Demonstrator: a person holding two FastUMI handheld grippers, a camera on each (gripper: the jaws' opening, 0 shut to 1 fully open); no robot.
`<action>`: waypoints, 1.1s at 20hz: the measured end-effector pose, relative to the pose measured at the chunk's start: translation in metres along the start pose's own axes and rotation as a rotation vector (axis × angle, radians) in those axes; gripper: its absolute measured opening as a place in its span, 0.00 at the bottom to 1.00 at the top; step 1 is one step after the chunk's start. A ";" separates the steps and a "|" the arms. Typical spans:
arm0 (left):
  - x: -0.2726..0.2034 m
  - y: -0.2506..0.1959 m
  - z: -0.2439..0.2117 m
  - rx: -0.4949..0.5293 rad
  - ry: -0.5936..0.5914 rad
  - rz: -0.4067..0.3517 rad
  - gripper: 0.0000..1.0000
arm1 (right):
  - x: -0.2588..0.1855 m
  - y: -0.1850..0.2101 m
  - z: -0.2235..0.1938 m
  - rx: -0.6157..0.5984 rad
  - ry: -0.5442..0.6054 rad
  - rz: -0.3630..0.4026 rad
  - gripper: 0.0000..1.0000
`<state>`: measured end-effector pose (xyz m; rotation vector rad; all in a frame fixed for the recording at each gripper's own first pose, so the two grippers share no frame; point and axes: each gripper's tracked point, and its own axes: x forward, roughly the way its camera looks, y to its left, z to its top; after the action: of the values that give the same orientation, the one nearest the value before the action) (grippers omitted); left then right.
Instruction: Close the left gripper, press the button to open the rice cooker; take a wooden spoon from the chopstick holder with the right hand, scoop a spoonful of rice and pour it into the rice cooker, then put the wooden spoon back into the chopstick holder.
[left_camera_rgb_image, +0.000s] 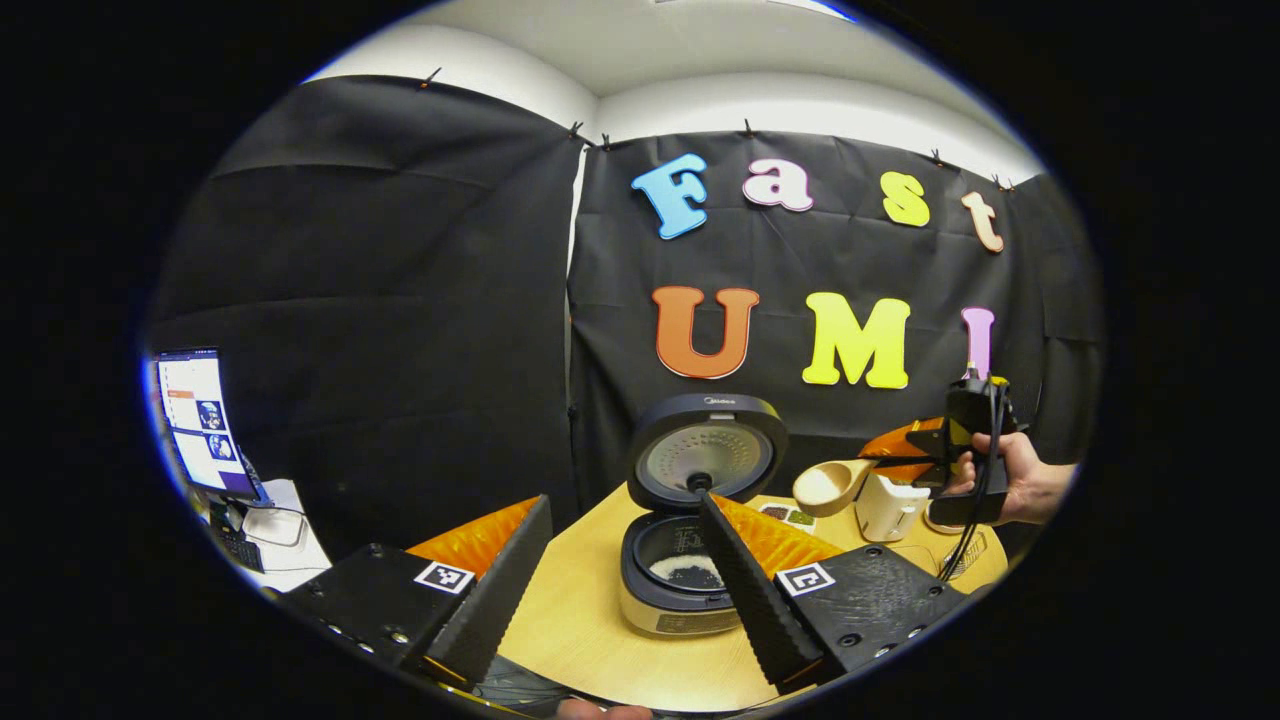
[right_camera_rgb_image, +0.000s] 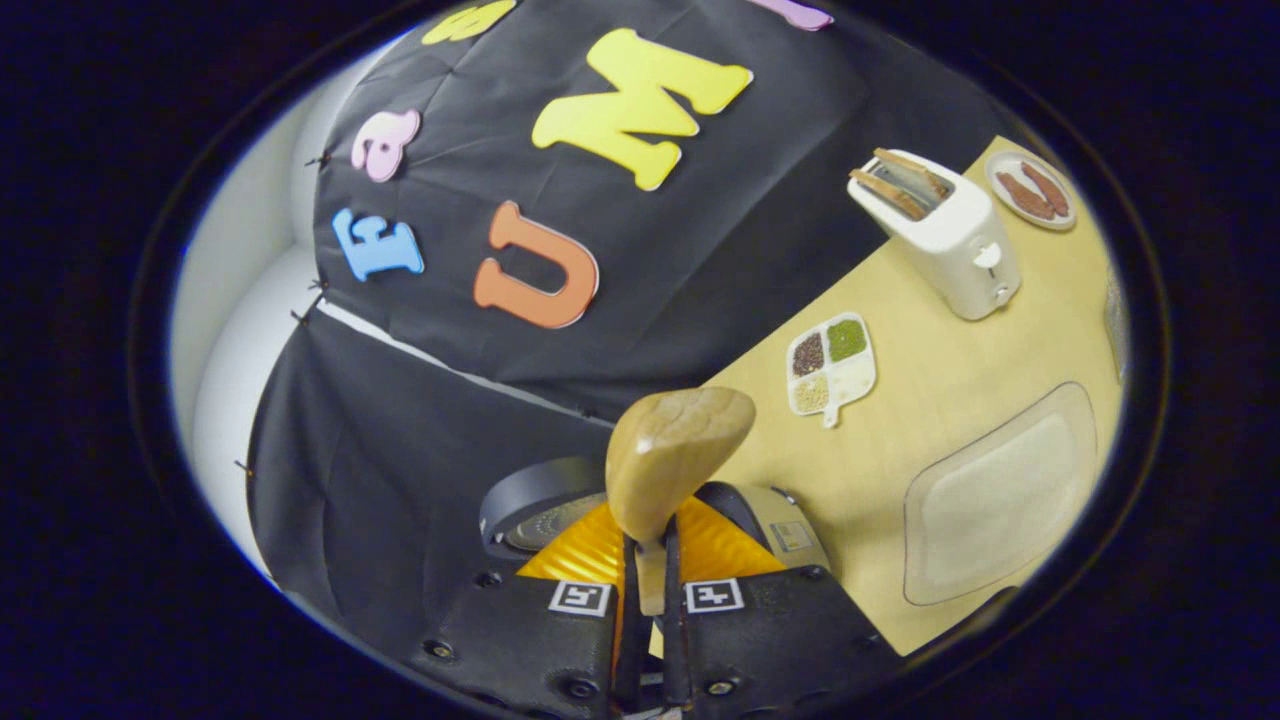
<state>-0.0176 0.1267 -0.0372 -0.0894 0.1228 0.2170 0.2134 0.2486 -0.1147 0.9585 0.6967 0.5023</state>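
Spoon (right_camera_rgb_image: 672, 455) sits clamped by its handle in the right gripper (right_camera_rgb_image: 648, 590), bowl raised beside the open rice cooker (left_camera_rgb_image: 690, 560) on the bench (right_camera_rgb_image: 940, 400). Left gripper (left_camera_rgb_image: 625, 580) hangs spread, holding nothing. Judging the scoop is next, keep the bowl level over the four-part grain tray (right_camera_rgb_image: 830, 365).

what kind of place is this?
Likely a staged kitchen tabletop in a recording booth, not a real kitchen: black cloth wall, wooden table with an open rice cooker, a toaster, and a monitor off to the side.
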 end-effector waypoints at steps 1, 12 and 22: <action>-0.001 0.006 -0.003 -0.001 0.007 0.011 0.95 | 0.012 0.001 -0.007 -0.029 0.013 -0.010 0.14; -0.013 0.050 -0.015 -0.044 0.038 0.089 0.95 | 0.069 -0.004 -0.054 -0.268 0.080 -0.131 0.14; -0.019 0.060 -0.020 -0.069 0.045 0.110 0.95 | 0.068 -0.004 -0.046 -0.396 0.056 -0.199 0.14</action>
<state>-0.0512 0.1788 -0.0587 -0.1562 0.1654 0.3292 0.2262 0.3179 -0.1574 0.4997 0.7017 0.4698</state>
